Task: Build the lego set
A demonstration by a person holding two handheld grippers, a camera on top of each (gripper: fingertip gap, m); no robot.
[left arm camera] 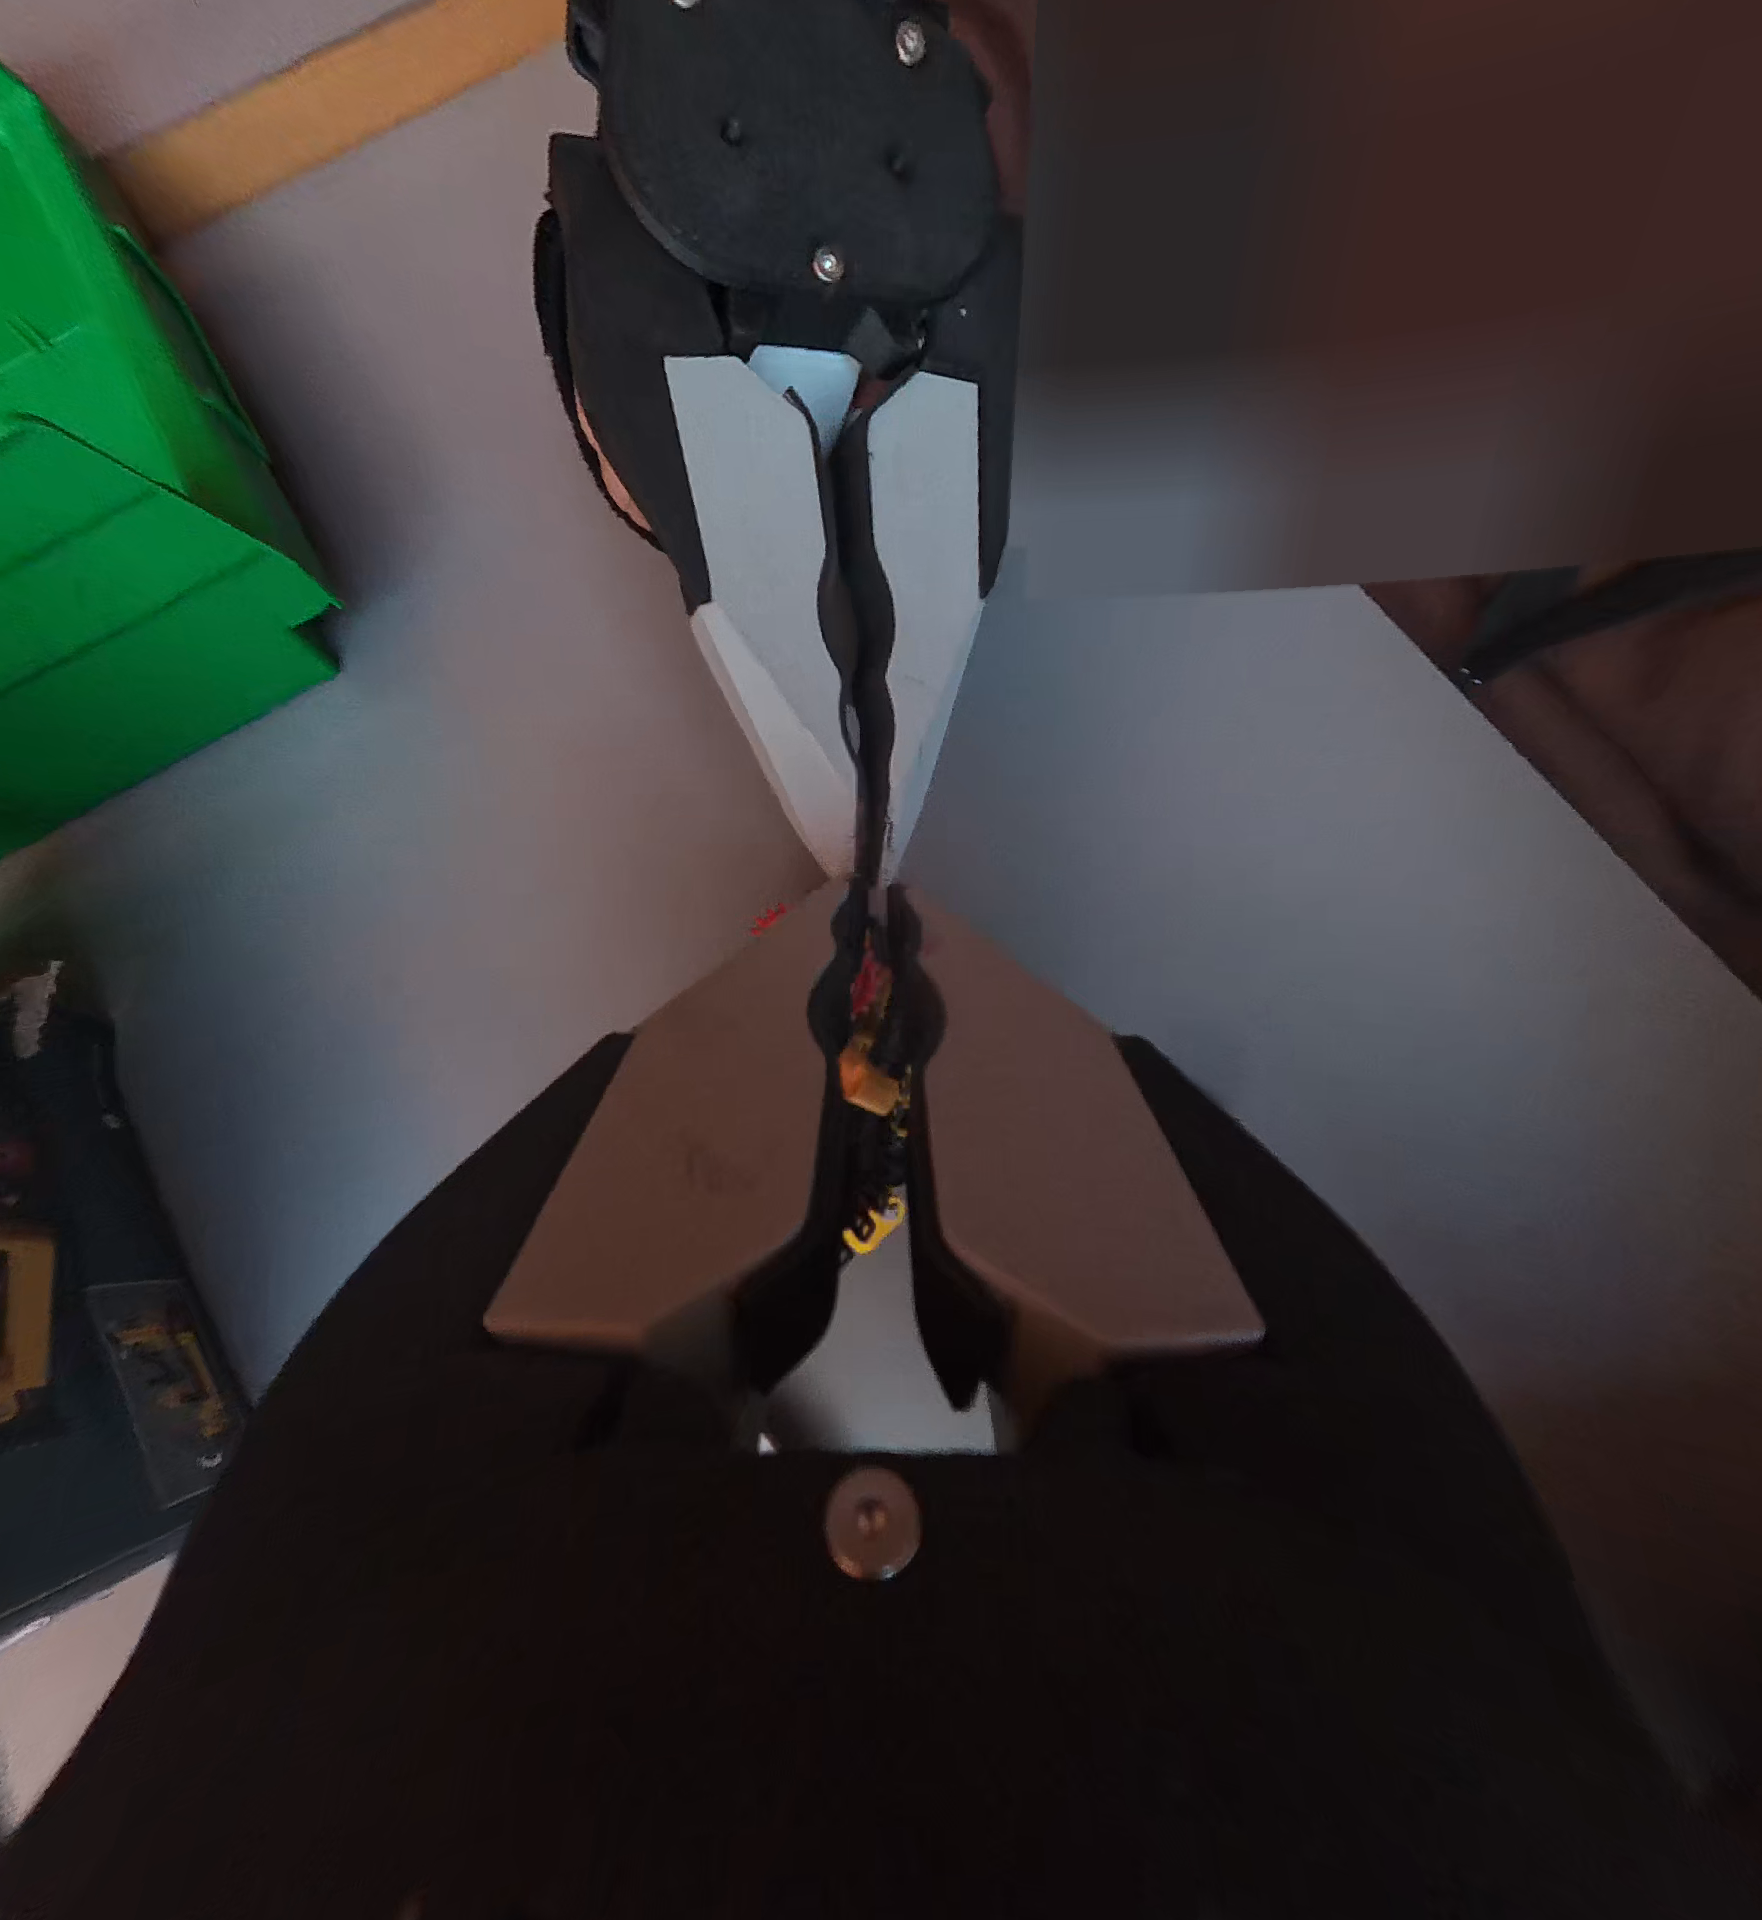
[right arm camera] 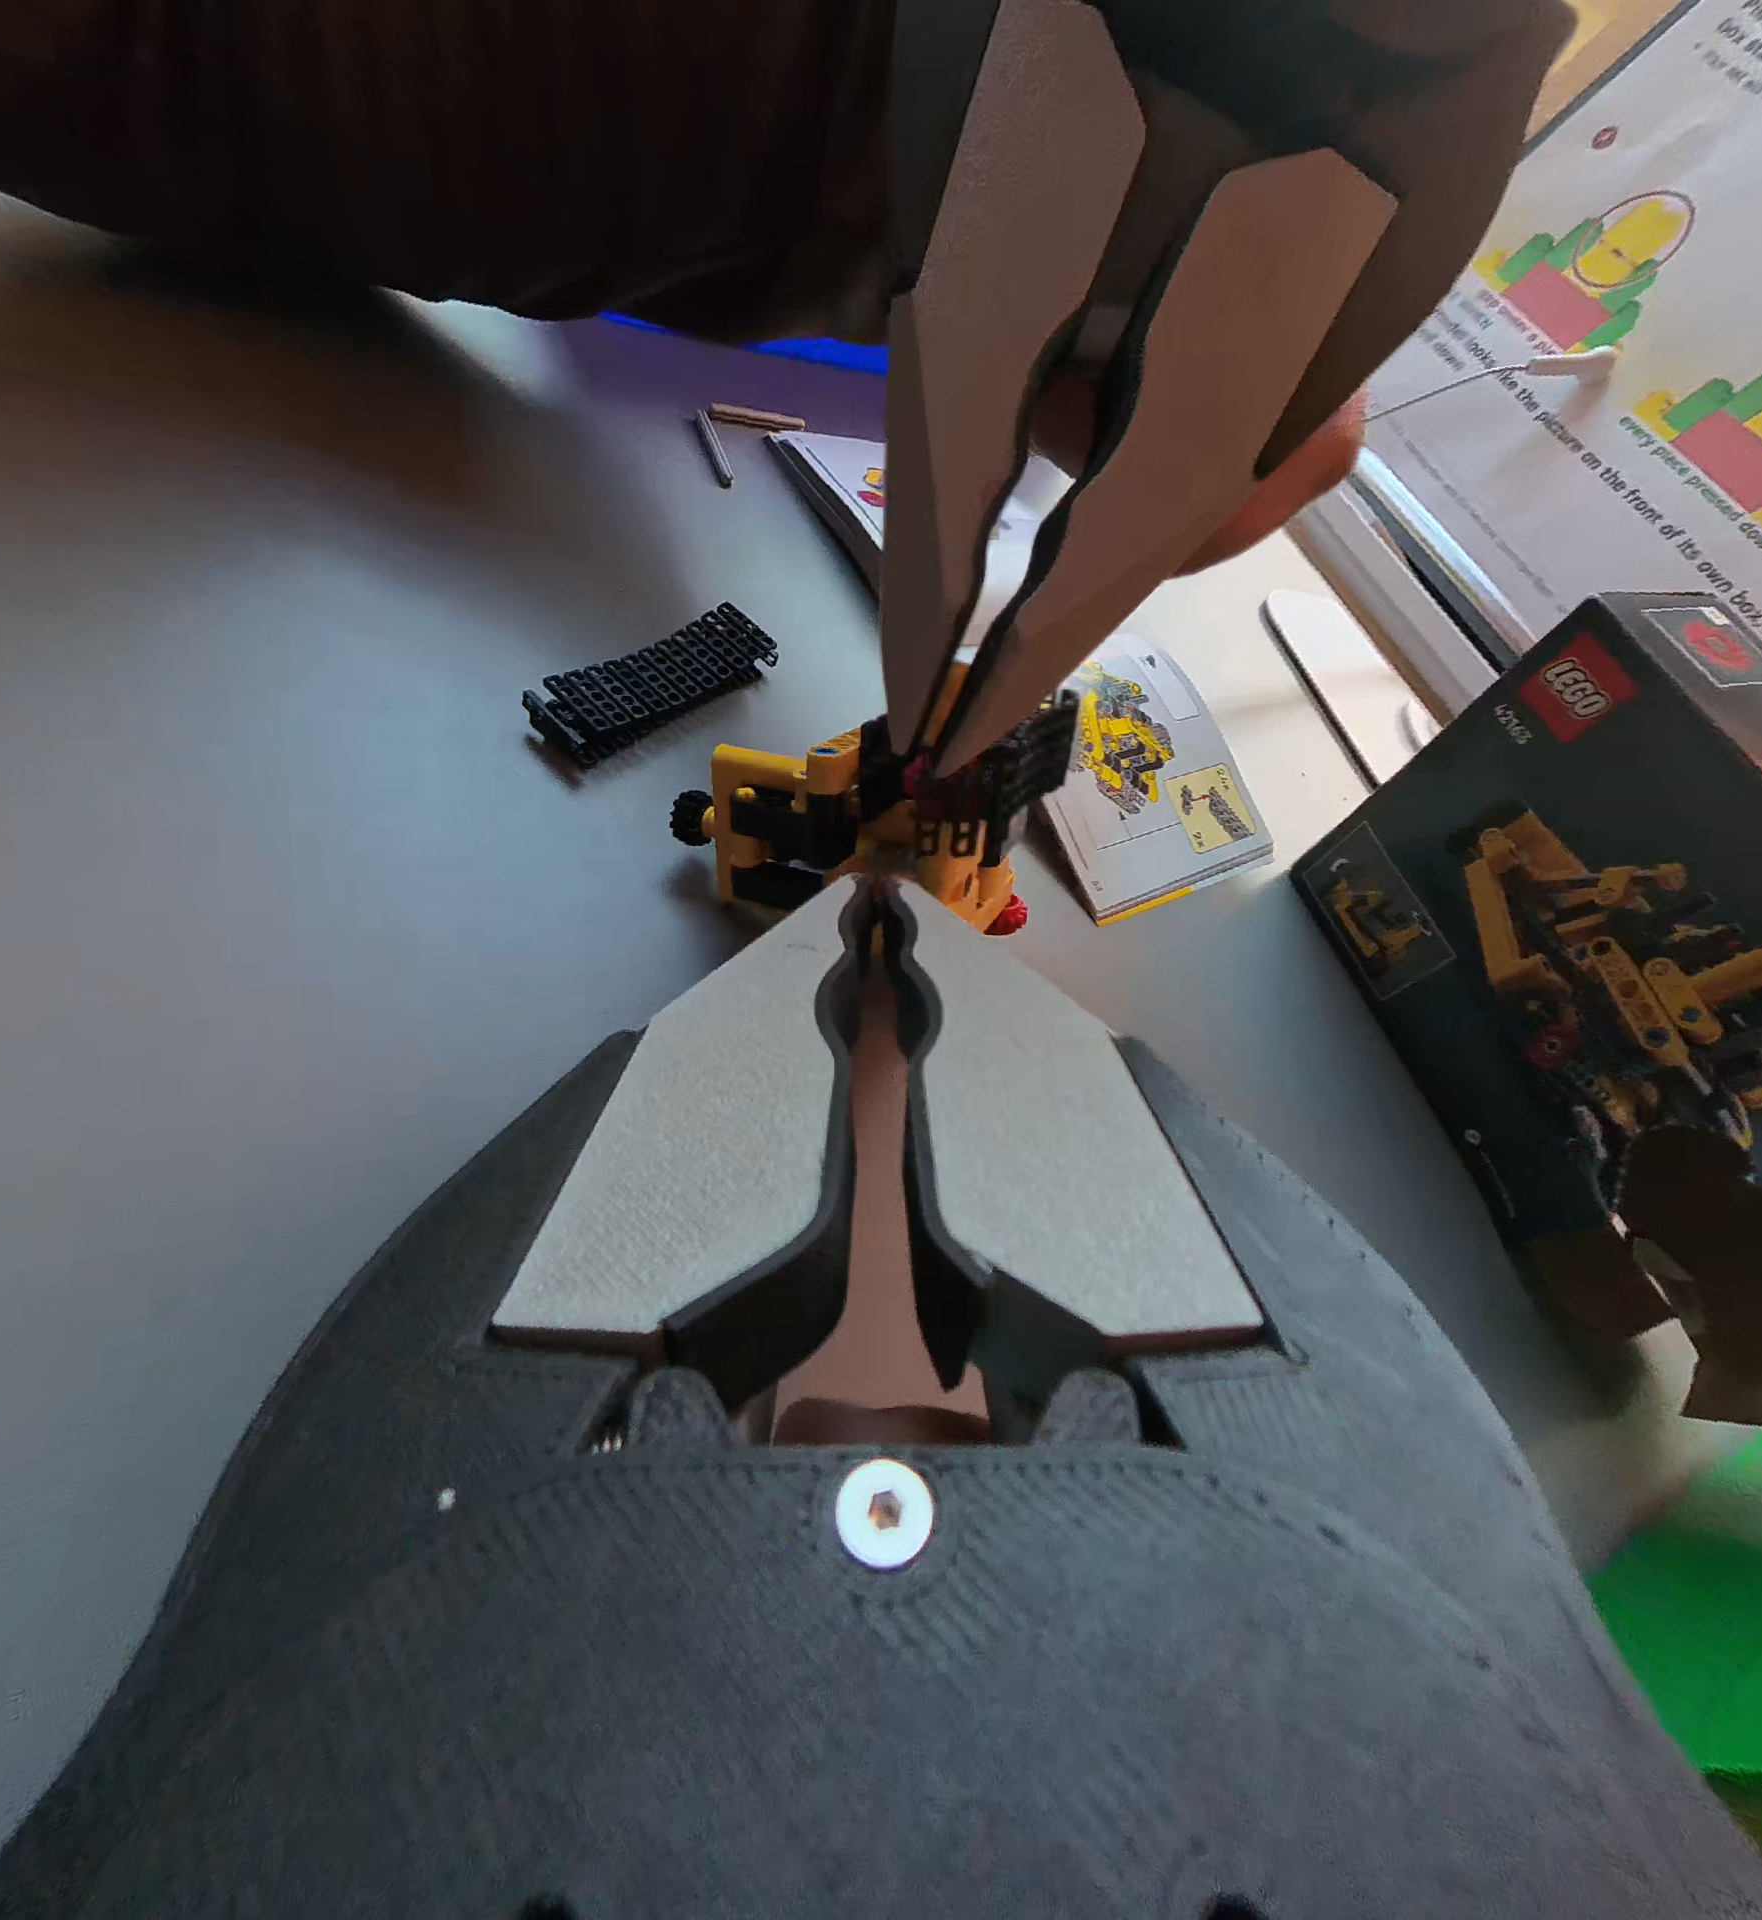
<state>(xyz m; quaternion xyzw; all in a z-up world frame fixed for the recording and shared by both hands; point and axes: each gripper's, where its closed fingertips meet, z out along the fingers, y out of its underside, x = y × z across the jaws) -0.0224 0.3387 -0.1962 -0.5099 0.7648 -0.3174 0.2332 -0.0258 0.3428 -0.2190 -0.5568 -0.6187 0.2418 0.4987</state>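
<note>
A small yellow and black lego model (right arm camera: pixel 783 800) with a red knob sits low over the grey table (right arm camera: pixel 285 779). My left gripper (left arm camera: pixel 872 935) is shut on it; yellow, red and black parts (left arm camera: pixel 872 1086) show between its pads. In the right wrist view the left gripper (right arm camera: pixel 918 753) comes down from above onto the model's top. My right gripper (right arm camera: pixel 882 904) is shut, its tips touching the model's near side. In the left wrist view it (left arm camera: pixel 872 868) points tip to tip at my left gripper. I cannot tell whether it pinches a part.
A black track strip (right arm camera: pixel 653 675) lies left of the model. An open instruction booklet (right arm camera: pixel 1157 821) and the lego box (right arm camera: pixel 1583 935) lie to the right. A green bin (left arm camera: pixel 77 499) and a printed sheet (right arm camera: pixel 1635 364) stand nearby. Two thin rods (right arm camera: pixel 716 447) lie farther back. The grippers are tip to tip, or close to it.
</note>
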